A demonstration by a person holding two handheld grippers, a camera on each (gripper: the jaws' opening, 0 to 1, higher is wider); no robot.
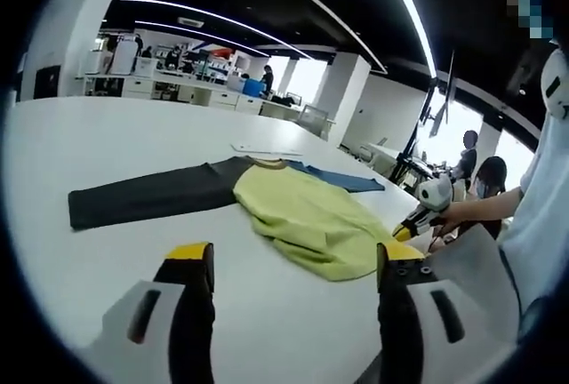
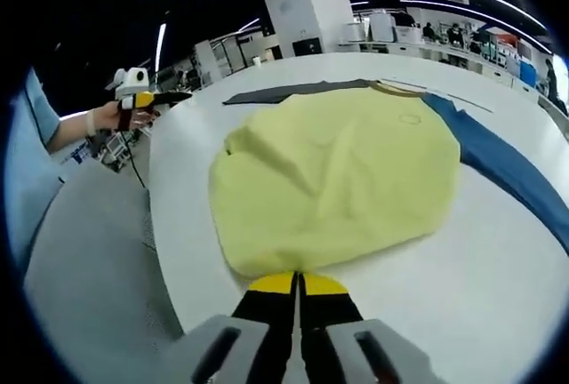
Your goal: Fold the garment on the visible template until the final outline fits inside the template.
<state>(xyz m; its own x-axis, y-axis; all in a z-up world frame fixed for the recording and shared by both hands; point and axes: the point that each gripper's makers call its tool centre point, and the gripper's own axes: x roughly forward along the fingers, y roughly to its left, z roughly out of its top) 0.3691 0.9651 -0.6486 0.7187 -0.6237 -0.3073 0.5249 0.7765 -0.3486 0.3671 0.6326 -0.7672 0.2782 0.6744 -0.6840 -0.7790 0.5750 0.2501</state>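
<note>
Right gripper [image 2: 298,291] fingers are pressed together at the near hem of the yellow garment [image 2: 333,175], apparently pinching the edge to lift a fold. Left gripper [image 1: 293,268] fingers are spread apart, empty, hovering over bare counter [image 1: 107,148] short of the garment, ready to assist. Dark sleeve [image 1: 147,196] lies out left, blue sleeve [image 2: 507,166] right; shirt lies unfolded.

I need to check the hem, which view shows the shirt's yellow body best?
The right gripper view: the yellow body lies large and close, with the hem just beyond the shut fingers. The left gripper view shows it smaller and foreshortened.
</note>
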